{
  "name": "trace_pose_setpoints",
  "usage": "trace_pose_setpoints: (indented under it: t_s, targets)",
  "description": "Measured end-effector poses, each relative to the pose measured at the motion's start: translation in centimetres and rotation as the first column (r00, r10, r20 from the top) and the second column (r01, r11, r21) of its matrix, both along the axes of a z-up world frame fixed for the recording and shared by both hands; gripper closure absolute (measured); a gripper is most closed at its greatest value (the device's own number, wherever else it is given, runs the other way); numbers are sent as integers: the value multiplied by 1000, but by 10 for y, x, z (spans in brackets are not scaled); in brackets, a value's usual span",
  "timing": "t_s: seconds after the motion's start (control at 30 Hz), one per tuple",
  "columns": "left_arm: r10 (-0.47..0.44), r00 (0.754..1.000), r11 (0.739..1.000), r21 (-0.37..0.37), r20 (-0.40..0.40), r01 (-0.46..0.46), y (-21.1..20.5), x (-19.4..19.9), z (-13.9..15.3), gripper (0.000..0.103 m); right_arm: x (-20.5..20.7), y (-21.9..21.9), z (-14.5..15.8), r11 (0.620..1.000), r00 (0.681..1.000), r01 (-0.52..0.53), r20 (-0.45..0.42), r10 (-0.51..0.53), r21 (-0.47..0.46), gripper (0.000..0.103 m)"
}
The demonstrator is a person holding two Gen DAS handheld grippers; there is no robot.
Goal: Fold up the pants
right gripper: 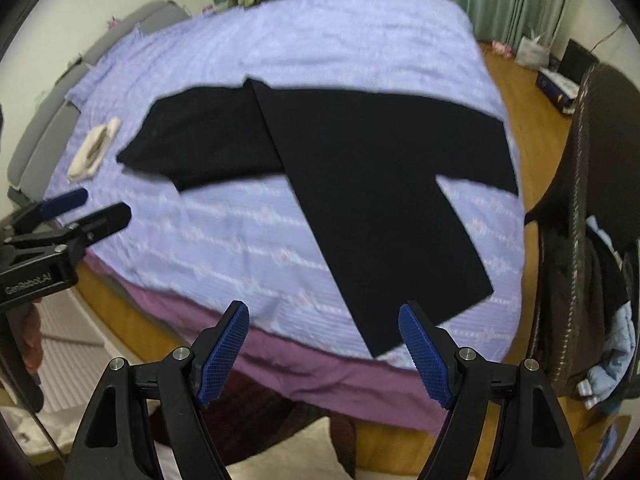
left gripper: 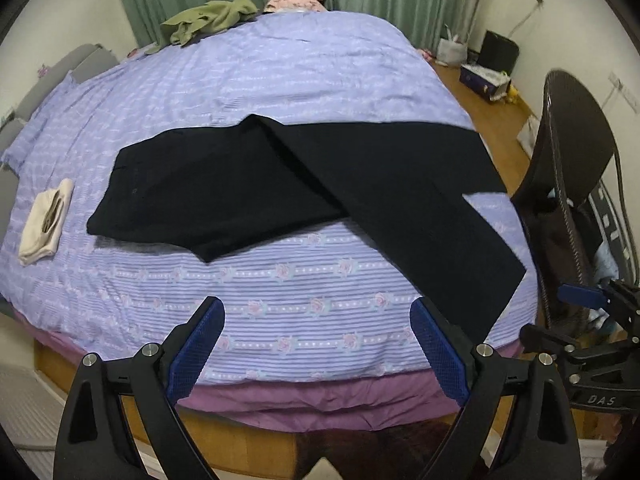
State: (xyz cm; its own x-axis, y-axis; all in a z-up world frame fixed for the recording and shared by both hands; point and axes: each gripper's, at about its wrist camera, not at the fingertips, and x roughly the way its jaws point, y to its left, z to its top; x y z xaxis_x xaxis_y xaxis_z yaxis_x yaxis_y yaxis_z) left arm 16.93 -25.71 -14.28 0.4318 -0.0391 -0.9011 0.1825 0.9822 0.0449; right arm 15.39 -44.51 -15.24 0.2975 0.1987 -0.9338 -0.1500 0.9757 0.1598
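Observation:
Black pants (left gripper: 248, 188) (right gripper: 360, 168) lie spread flat on the lilac bedspread (left gripper: 280, 64) (right gripper: 320, 40), waist to the left, one leg running right and the other angling toward the bed's near edge. My left gripper (left gripper: 318, 312) hovers open above the near edge, nothing between its blue pads (left gripper: 436, 344); the near leg's hem lies just right of it. My right gripper (right gripper: 324, 316) is open too, empty, its right pad (right gripper: 424, 352) just below that hem. Each gripper shows in the other's view: the right gripper (left gripper: 592, 300) at the right edge, the left gripper (right gripper: 92, 208) at the left edge.
A folded cream garment (left gripper: 46, 220) (right gripper: 94, 148) lies left of the pants. A green garment (left gripper: 212, 18) and a pink item (left gripper: 294, 0) sit at the bed's far end. A chair (left gripper: 576, 160) (right gripper: 592, 240) draped with clothes stands right of the bed. Boxes and bags (left gripper: 484, 80) line the wooden floor.

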Motion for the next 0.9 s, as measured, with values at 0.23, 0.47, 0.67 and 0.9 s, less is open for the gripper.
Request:
trace_pose_setpoints:
  t_s: [0.23,0.47,0.67,0.9]
  targets:
    - [17,991,998,58,-133,-9,-24,17,-56,8,16,-7,-61,999,994,-26,-109,22,-37,25]
    - [39,969,997,70,-244,-23,-39,35,-109,8,34,-5,-125,995,982,-44,-189,26,-87,25]
    - [39,955,997,72,-294,-19,-43,47,-126,8,44,3,-169,983,976,-76,-216,39,-164,32]
    - [7,955,996,82,-296,19,-52,63,-129,8,49,0,-193,972,971,-101,-235,50,-213,63]
